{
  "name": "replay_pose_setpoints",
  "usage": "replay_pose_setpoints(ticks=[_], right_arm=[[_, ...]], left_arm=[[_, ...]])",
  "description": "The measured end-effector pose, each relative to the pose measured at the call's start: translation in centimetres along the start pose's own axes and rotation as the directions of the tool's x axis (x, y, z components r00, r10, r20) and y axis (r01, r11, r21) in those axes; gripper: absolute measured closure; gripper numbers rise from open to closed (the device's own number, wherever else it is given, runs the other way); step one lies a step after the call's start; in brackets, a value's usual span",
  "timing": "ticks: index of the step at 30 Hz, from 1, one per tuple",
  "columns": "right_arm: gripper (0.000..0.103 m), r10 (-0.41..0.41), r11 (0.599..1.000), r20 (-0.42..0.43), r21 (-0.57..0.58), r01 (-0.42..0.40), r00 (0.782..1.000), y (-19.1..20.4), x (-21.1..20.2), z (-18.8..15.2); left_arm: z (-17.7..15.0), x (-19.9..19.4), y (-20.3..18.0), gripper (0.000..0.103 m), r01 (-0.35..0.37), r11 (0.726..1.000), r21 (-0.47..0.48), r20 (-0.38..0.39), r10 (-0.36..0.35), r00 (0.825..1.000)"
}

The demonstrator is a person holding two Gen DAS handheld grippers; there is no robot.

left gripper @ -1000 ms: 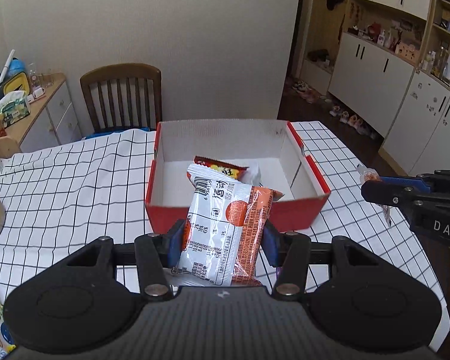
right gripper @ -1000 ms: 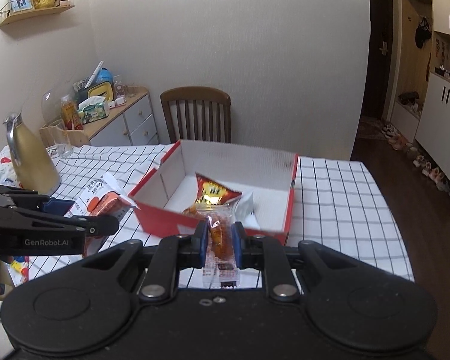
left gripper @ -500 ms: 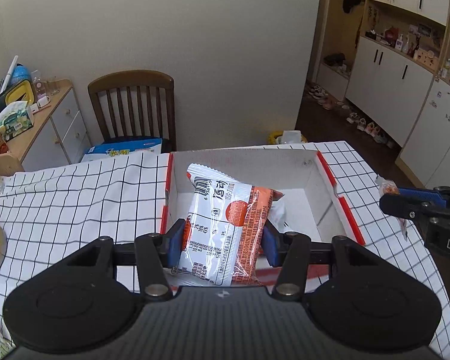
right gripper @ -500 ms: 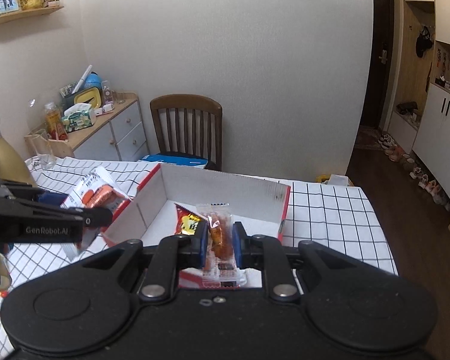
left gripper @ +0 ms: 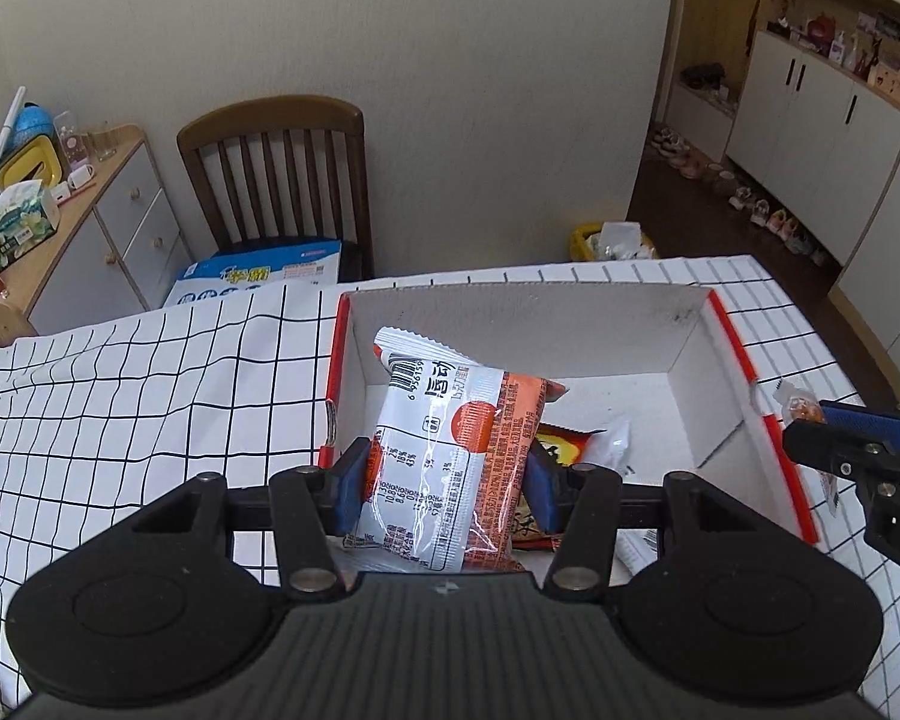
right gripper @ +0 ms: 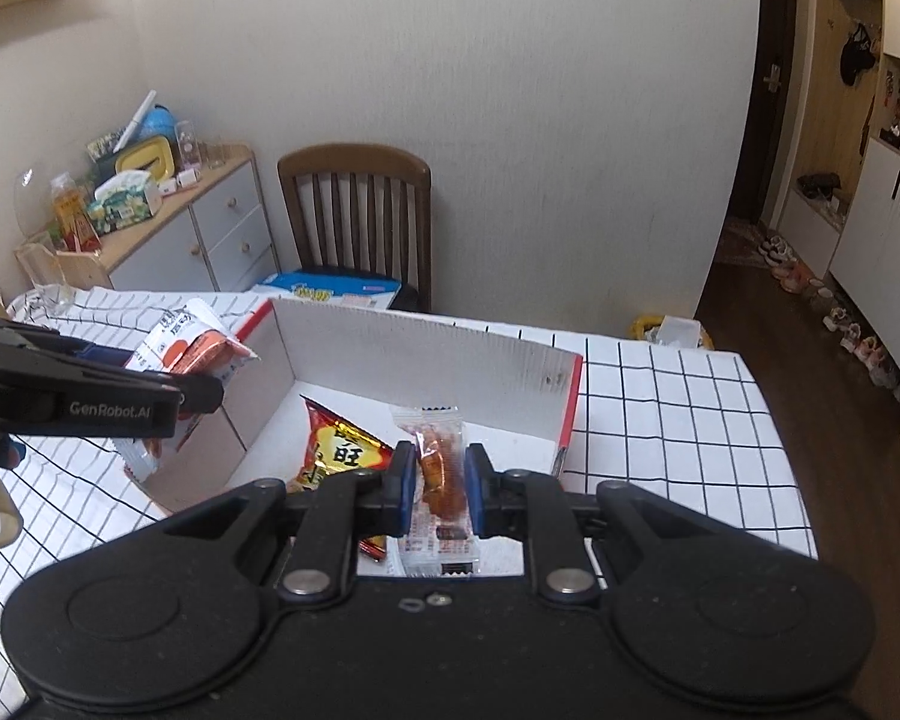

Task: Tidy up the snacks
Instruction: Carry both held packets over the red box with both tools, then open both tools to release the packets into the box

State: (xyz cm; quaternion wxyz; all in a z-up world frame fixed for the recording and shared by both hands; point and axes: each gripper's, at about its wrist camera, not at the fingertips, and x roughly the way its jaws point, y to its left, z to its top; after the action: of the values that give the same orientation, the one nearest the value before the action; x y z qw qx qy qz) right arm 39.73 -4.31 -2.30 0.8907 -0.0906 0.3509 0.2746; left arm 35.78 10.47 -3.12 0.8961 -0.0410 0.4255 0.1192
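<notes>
My left gripper (left gripper: 444,477) is shut on a white and orange snack packet (left gripper: 450,450), held upright over the left part of the red cardboard box (left gripper: 744,360). My right gripper (right gripper: 440,486) is shut on a small clear packet with an orange snack (right gripper: 441,468), over the box's (right gripper: 426,342) near right part. On the white box floor lie a red and yellow snack bag (right gripper: 336,450) and a small white packet (left gripper: 612,441). The right wrist view shows the left gripper (right gripper: 201,390) with its packet (right gripper: 192,348) at the box's left wall.
The box rests on a table with a black-grid white cloth (left gripper: 120,396). A wooden chair (left gripper: 282,180) with a blue and white pack (left gripper: 258,276) on its seat stands behind the table. A cluttered sideboard (left gripper: 60,204) is at the far left.
Both grippers have moved forward and a little down with their packets, from in front of the box's near wall to over its inside. Neither grip has changed.
</notes>
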Motion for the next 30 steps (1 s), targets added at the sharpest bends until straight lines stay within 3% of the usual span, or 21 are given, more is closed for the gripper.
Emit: replay_pose_setpoints(ticks=[5,19,30], right_arm=[[0.088,0.003,1.000,-0.055,0.015,-0.002,0.998,-0.4,2.6,0.1],[0.088,-0.032,0.999,-0.172,0.006,0.034,0.985,-0.7,8.3,-1.2],[0.087,-0.044,0.999,-0.232,-0.038,0.037,0.972,0.0,10.3,-2.1]], left_arm=[[0.3,3.2,0.5,0.052,0.001,1.000,-0.020,-0.069,-0.002,0.998],[0.0,8.3,-0.2,0.052,-0.047,0.999,0.024,-0.168,0.050,0.984],[-0.7,10.0,-1.1,0.052,-0.067,0.995,0.077,-0.194,0.081,0.978]])
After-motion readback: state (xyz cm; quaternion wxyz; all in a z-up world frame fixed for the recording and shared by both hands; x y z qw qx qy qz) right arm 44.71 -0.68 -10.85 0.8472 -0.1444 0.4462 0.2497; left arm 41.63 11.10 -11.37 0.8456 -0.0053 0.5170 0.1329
